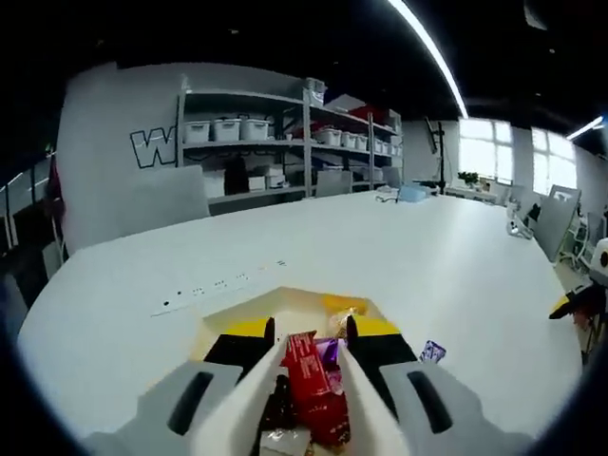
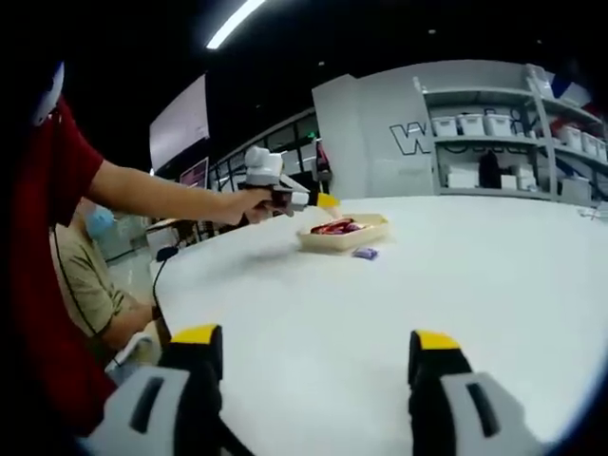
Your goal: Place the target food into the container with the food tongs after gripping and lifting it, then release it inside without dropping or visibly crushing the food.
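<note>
Right gripper (image 2: pixel 311 366) idle, jaws wide apart over bare white table (image 2: pixel 456 275). Beyond, left gripper (image 1: pixel 309 337) poised above beige container (image 2: pixel 343 234), red snack packet (image 1: pixel 312 385) between its jaws, grasp uncertain. Next: careful release; purple candy (image 2: pixel 365 253) lies beside.

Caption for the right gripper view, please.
Right gripper open over the white table; beyond, a person's hand holds the left gripper over the snack-filled tray, purple packet beside it.
</note>
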